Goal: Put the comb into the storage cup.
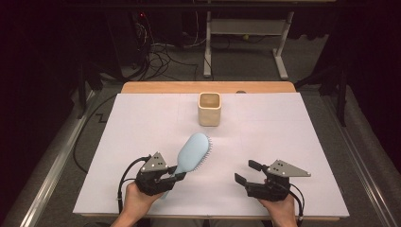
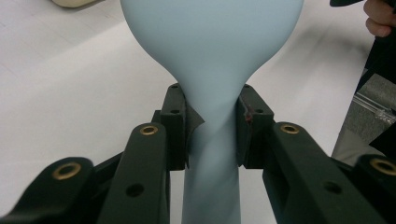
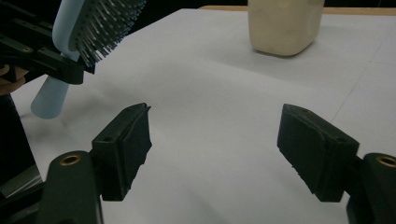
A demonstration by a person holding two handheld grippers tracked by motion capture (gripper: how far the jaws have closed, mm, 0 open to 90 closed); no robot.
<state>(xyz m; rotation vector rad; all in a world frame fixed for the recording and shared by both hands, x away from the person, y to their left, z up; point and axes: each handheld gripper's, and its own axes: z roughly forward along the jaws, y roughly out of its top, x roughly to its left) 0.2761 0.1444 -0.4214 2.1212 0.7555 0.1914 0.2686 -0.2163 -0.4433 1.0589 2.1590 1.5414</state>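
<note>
A light blue hairbrush [image 1: 193, 151] is held above the white sheet at the front left, head pointing away and bristles facing right. My left gripper [image 1: 174, 176] is shut on its handle; in the left gripper view the neck of the hairbrush [image 2: 212, 116] sits clamped between the two pads. My right gripper [image 1: 249, 171] stands open at the front right with nothing between its jaws, its fingers [image 3: 125, 144] wide apart over bare sheet. From the right gripper view the hairbrush [image 3: 88, 28] hangs at the upper left. A cream square cup [image 1: 209, 108] stands upright at the back centre.
A white sheet [image 1: 293, 142] covers the wooden table, whose far edge [image 1: 208, 87] shows behind the cup. Beyond it are a dark floor, cables and a desk frame [image 1: 246, 47]. The cream cup [image 3: 285, 25] stands ahead of my right gripper.
</note>
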